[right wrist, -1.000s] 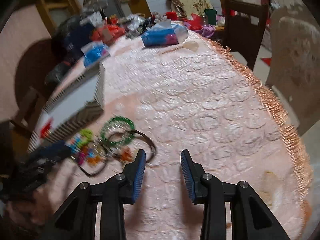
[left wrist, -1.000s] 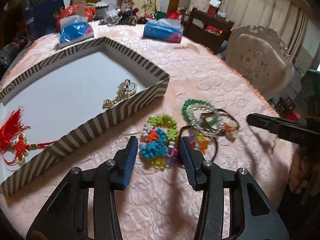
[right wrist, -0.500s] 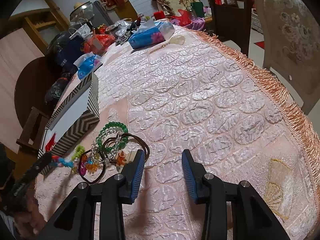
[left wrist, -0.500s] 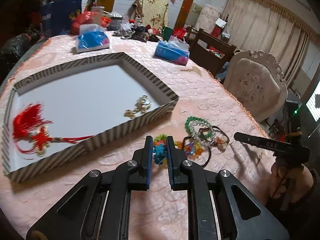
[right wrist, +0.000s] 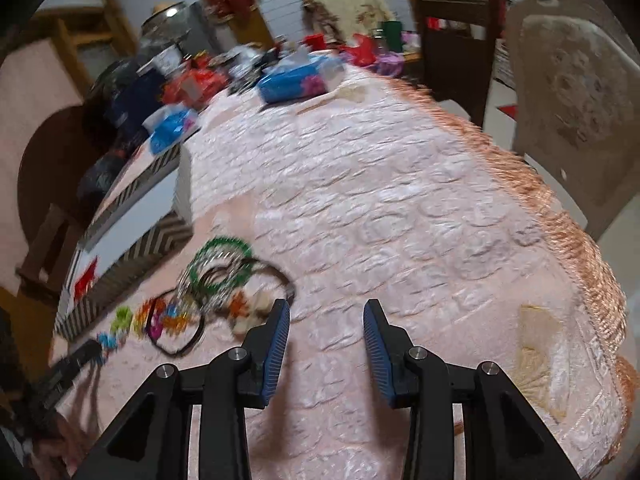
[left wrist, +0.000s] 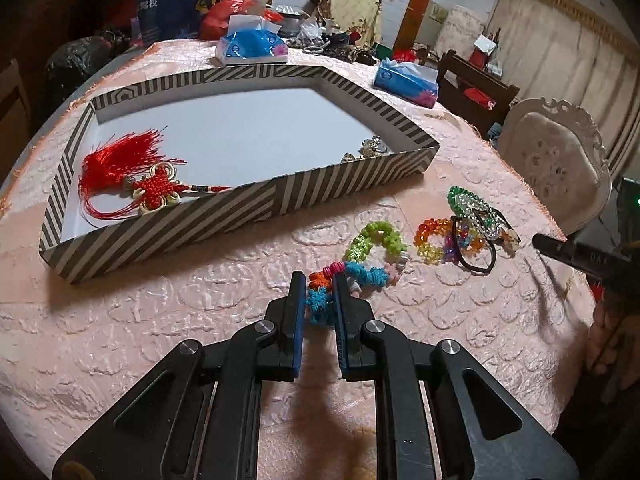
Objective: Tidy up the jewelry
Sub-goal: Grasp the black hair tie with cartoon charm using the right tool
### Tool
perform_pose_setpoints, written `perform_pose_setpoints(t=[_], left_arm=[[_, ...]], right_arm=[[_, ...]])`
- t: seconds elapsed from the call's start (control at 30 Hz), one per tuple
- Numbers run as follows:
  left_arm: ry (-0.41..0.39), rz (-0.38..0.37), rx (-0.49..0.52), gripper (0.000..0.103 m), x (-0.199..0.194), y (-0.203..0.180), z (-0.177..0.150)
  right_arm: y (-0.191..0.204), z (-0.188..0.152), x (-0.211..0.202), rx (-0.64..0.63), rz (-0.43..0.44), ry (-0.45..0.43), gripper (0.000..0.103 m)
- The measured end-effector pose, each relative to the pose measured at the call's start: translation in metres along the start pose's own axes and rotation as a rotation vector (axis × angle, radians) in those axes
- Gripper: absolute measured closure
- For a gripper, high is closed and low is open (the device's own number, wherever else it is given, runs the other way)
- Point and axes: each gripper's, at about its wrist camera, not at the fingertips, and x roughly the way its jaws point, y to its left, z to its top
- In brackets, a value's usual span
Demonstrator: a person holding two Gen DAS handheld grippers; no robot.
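On the pink embossed tablecloth (left wrist: 160, 320), the left gripper (left wrist: 318, 280), clenched on the multicoloured knotted-cord bracelet (left wrist: 360, 264), should lift gently toward the striped cardboard box (left wrist: 248, 204) at upper left, while the right gripper (right wrist: 326, 312) hangs released.

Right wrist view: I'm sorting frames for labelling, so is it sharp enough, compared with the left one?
Right wrist view: motion-smeared, the bracelet pile streaked, only the right gripper crisp. Left wrist view: sharp, fisheye-bent striped box, left gripper shadow below.
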Motion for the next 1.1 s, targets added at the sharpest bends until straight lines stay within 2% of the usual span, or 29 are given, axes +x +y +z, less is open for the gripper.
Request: perform_pose_setpoints(t=[0.2,0.27,0.37,0.53,0.73,0.77,0.83,0.87,1.1], left_arm=[[0.010,-0.012,-0.031,0.091,0.001,0.006,0.000],[0.018,-0.011,-0.038,0.091,0.002,0.008,0.000],[0.017,0.008,-0.022,0.091,0.001,0.005,0.000],[0.017,0.006,-0.024,0.091,0.001,0.004,0.000],[0.017,0.011,-0.021,0.091,0.002,0.004,0.000],[0.017,0.012,-0.021,0.091,0.002,0.003,0.000],[0.017,0.013,-0.019,0.091,0.002,0.004,0.000],[0.017,0.012,-0.020,0.091,0.002,0.004,0.000],[0.018,0.012,-0.020,0.091,0.002,0.004,0.000]], right_arm=[[0.031,-0.003,0.008,-0.155,0.038,0.000,0.066],[0.035,-0.001,0.009,-0.178,0.038,-0.009,0.066],[0.035,-0.004,0.017,-0.174,0.071,0.029,0.066],[0.039,-0.002,0.022,-0.204,0.040,0.028,0.066],[0.049,0.002,0.029,-0.296,-0.002,0.016,0.066],[0.050,0.001,0.030,-0.314,-0.011,0.014,0.067],[0.051,0.001,0.030,-0.336,-0.037,0.008,0.079],[0.047,0.003,0.029,-0.319,-0.034,0.007,0.082],[0.031,-0.002,-0.010,-0.237,-0.012,-0.047,0.082]])
